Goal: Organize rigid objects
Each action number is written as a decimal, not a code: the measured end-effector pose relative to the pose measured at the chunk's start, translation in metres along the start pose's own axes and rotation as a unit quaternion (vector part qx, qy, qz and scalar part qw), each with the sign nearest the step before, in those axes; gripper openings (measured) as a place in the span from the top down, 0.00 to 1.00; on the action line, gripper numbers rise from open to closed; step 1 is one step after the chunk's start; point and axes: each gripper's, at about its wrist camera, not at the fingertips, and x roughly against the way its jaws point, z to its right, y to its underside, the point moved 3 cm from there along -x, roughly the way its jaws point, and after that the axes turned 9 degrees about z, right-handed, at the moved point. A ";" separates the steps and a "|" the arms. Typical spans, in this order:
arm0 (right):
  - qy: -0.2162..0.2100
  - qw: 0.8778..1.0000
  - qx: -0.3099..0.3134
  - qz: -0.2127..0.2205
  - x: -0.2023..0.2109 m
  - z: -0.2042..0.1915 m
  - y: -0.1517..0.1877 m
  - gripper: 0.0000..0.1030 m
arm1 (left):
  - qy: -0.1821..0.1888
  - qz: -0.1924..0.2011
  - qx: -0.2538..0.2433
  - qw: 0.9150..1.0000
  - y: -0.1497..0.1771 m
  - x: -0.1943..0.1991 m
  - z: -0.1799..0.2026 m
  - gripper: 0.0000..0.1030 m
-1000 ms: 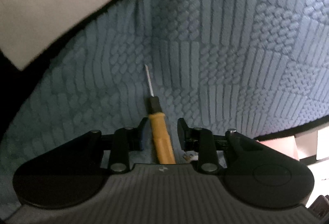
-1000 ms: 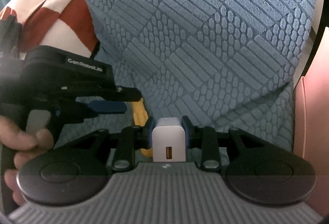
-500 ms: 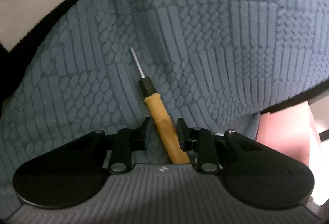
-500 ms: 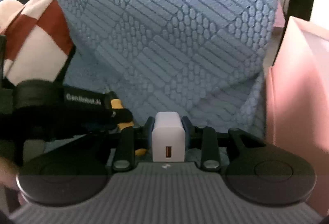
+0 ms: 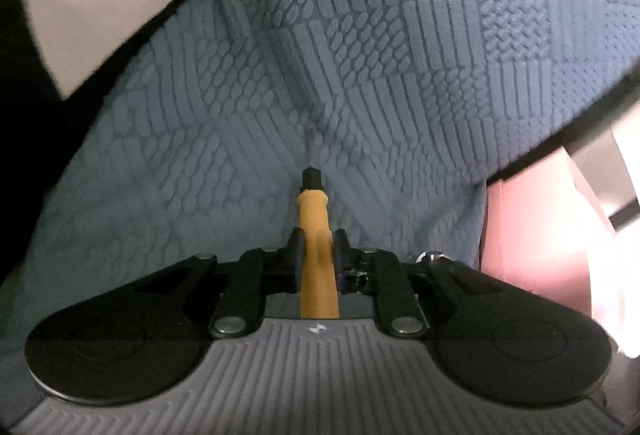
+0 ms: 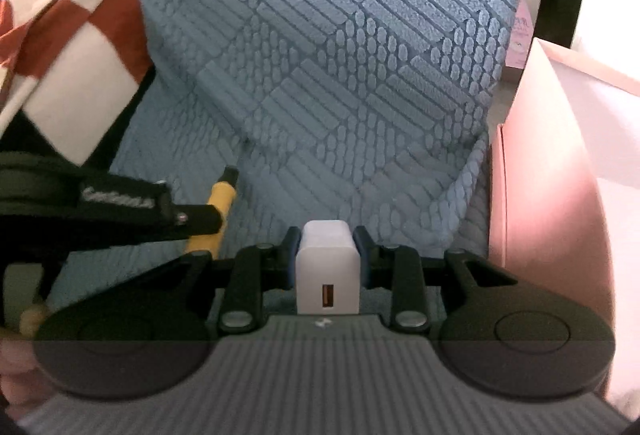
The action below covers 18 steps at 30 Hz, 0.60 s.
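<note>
Blue textured fabric (image 5: 400,75) fills pretty much the whole background in both wrist views, some kind of quilted cover with blocks of raised bars and little oval bumps.

Left gripper (image 5: 316,247) has the screwdriver (image 5: 314,235) sitting right between its fingers. The jaws are closing in on the handle and the pads look like they're right up against it on both sides. Handle is a mustard yellow, kind of matte, with a little flared collar near the front and then a short black neck. It points straight away from the camera toward the fabric. The metal shaft past the black bit I honestly can't make out, it gets lost in a fold. From the right wrist view you can see the same left gripper (image 6: 208,223) coming in from the left edge, with the yellow handle (image 6: 218,203) poking out past its black finger and tilted up to the right.

Right gripper (image 6: 327,255) is clamped tight on a white charger block (image 6: 327,267). It's a plain white cube-ish plug with rounded edges and one orange USB port facing the camera. Blue pads press on both of its sides.

Further out: a pink box (image 6: 544,175) just off to the right of the fabric, its wall also showing in the left view (image 5: 536,235). On the left there's a red, white and black checked cloth (image 6: 68,47), a bit blurry. A bit of a hand (image 6: 16,367) shows at the bottom left corner of the right view.
</note>
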 end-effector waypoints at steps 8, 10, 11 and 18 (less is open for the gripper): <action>-0.003 1.000 0.021 0.006 0.032 -0.018 0.025 0.69 | 0.014 -0.005 -0.033 0.999 0.044 0.041 -0.017 0.84; -0.007 0.999 0.035 0.003 0.039 -0.024 0.031 0.69 | 0.017 -0.010 -0.032 0.999 0.056 0.050 -0.021 0.84; -0.011 0.999 0.041 0.000 0.044 -0.027 0.034 0.69 | 0.018 -0.013 -0.032 0.999 0.063 0.055 -0.022 0.84; -0.006 0.999 0.052 -0.016 0.064 -0.034 0.054 0.69 | 0.025 -0.041 -0.035 0.998 0.099 0.074 -0.025 0.87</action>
